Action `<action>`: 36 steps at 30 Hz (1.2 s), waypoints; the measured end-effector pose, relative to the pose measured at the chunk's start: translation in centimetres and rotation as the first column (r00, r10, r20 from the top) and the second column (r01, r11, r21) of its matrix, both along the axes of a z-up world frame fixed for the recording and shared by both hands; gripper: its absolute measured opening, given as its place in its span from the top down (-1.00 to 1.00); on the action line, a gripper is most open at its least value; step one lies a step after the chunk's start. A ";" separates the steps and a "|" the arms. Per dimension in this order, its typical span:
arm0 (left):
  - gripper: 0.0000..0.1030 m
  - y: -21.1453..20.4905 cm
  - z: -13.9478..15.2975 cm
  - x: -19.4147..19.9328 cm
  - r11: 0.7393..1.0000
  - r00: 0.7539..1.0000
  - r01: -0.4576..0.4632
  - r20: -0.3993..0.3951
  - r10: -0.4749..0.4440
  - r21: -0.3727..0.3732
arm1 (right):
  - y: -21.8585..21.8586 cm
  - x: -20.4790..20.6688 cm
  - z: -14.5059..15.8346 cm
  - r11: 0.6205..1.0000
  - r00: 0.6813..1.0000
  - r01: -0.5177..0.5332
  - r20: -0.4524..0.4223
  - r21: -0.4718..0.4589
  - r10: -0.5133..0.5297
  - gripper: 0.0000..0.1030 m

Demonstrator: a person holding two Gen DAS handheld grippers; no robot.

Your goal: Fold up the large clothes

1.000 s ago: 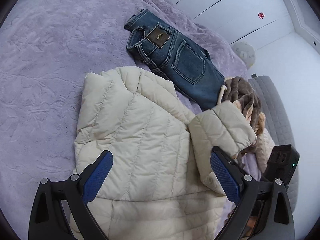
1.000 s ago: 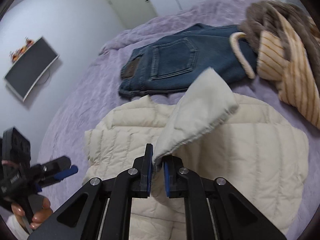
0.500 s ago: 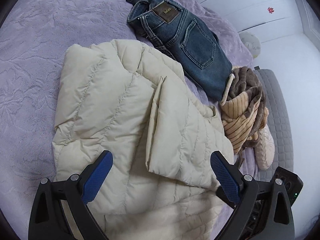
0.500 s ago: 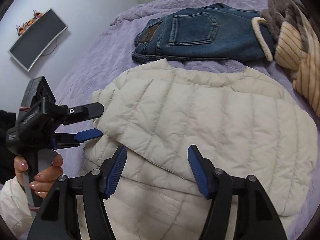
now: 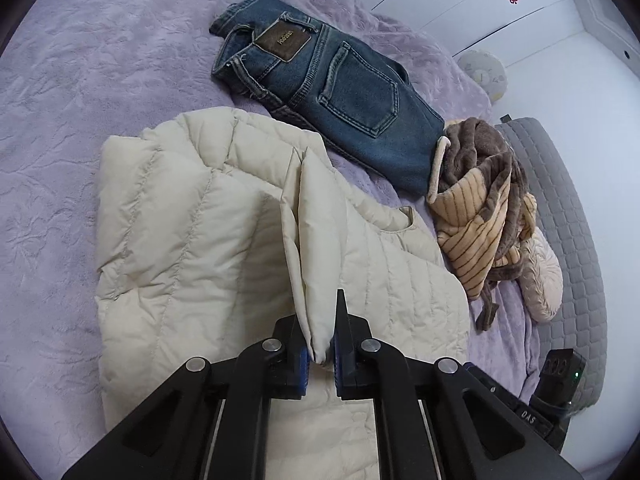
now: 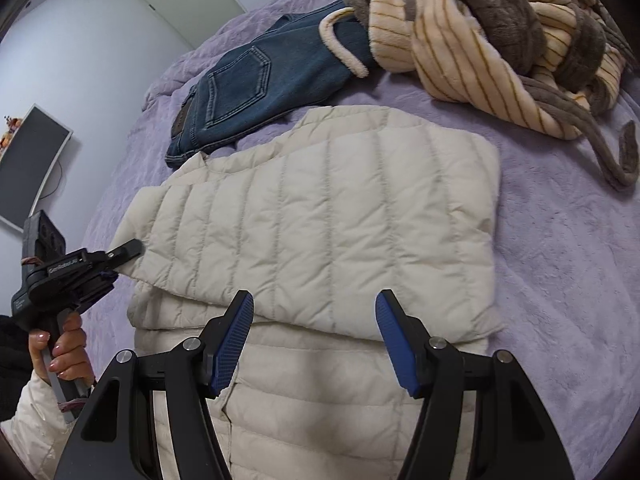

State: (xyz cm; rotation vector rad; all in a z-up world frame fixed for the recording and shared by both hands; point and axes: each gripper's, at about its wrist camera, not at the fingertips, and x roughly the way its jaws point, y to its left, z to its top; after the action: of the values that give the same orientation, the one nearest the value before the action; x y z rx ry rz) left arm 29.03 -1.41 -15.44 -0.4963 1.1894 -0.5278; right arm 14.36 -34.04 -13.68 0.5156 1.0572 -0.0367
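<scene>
The purple bed stretches ahead of both my grippers. The cream puffer jacket lies on it directly beneath and ahead of them. Beyond it are folded jeans and, further right, a striped brown robe. My left gripper is clamped on what looks like the jacket's sleeve end; my right gripper hovers spread apart above the folded panel.
</scene>
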 end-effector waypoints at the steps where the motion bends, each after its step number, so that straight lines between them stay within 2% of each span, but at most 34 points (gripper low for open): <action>1: 0.80 0.4 -0.2 -0.4 1.000 1.000 -0.003 -0.006 0.003 0.009 | -0.9 -0.7 0.3 1.000 1.000 0.016 0.004 -0.010 -0.016 -0.31; 3: 0.80 1.3 -1.2 -1.2 0.999 0.999 -0.009 -0.033 0.011 0.037 | -2.7 -1.3 0.5 0.998 0.999 0.054 0.009 -0.013 -0.054 -0.31; 7: 0.80 2.8 -4.2 -2.2 0.996 0.994 -0.036 -0.102 0.044 0.080 | -7.2 -1.6 -0.3 0.985 0.987 0.163 -0.006 0.051 -0.163 -0.31; 11: 0.80 3.5 -5.5 -2.4 0.994 0.992 -0.050 -0.113 0.061 0.095 | -11.6 -0.8 -2.4 0.943 0.966 0.258 -0.026 0.212 -0.258 -0.31; 14: 0.80 3.5 -5.8 -2.4 0.992 0.992 -0.050 -0.112 0.063 0.112 | -13.9 0.7 -4.6 0.887 0.952 0.299 -0.043 0.353 -0.303 -0.31; 19: 0.80 3.0 -6.1 -2.3 0.990 0.990 -0.059 -0.119 0.074 0.125 | -16.2 3.4 -8.0 0.738 0.934 0.324 -0.074 0.591 -0.351 -0.31; 20: 0.80 3.0 -6.2 -2.4 0.990 0.990 -0.060 -0.118 0.075 0.129 | -16.0 3.9 -8.4 0.705 0.934 0.317 -0.080 0.634 -0.347 -0.27; 21: 0.80 2.8 -6.1 -2.3 0.989 0.990 -0.060 -0.118 0.077 0.136 | -15.8 4.4 -8.4 0.685 0.940 0.291 -0.065 0.668 -0.336 -0.04; 22: 0.80 2.7 -6.1 -2.3 0.988 0.990 -0.061 -0.116 0.078 0.143 | -15.3 4.9 -7.9 0.696 0.951 0.246 -0.029 0.675 -0.309 0.13; 24: 0.80 2.7 -6.3 -2.3 0.987 0.990 -0.063 -0.117 0.081 0.149 | -14.1 6.0 -6.1 0.802 0.973 0.167 0.037 0.573 -0.229 0.53; 26: 0.80 2.7 -6.3 -2.3 0.986 0.990 -0.065 -0.117 0.083 0.152 | -13.0 7.0 -5.2 0.892 0.987 0.124 0.035 0.435 -0.155 0.65; 28: 0.80 2.5 -6.3 -2.4 0.987 0.990 -0.063 -0.118 0.081 0.150 | -12.5 7.8 -5.5 0.956 0.994 0.112 -0.012 0.272 -0.113 0.68; 29: 0.80 2.4 -6.3 -2.4 0.987 0.990 -0.060 -0.117 0.078 0.152 | -12.4 8.0 -6.0 0.973 0.994 0.105 -0.035 0.207 -0.100 0.68; 31: 0.80 2.2 -6.2 -2.5 0.986 0.991 -0.053 -0.114 0.071 0.158 | -12.0 8.5 -7.1 0.985 0.993 0.102 -0.068 0.142 -0.094 0.68; 34: 0.80 2.1 -6.2 -2.5 0.986 0.991 -0.052 -0.114 0.071 0.161 | -11.9 8.4 -8.1 0.988 0.992 0.111 -0.075 0.107 -0.104 0.66; 36: 0.80 2.2 -6.2 -2.6 0.986 0.991 -0.056 -0.115 0.075 0.157 | -11.8 8.2 -8.3 0.987 0.989 0.132 -0.076 0.095 -0.125 0.52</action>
State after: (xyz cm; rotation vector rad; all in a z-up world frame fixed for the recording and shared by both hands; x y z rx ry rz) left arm 26.47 0.83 -21.64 -0.4380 1.3135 -0.3499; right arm 22.55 -45.86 -21.94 0.6766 1.0966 -0.1164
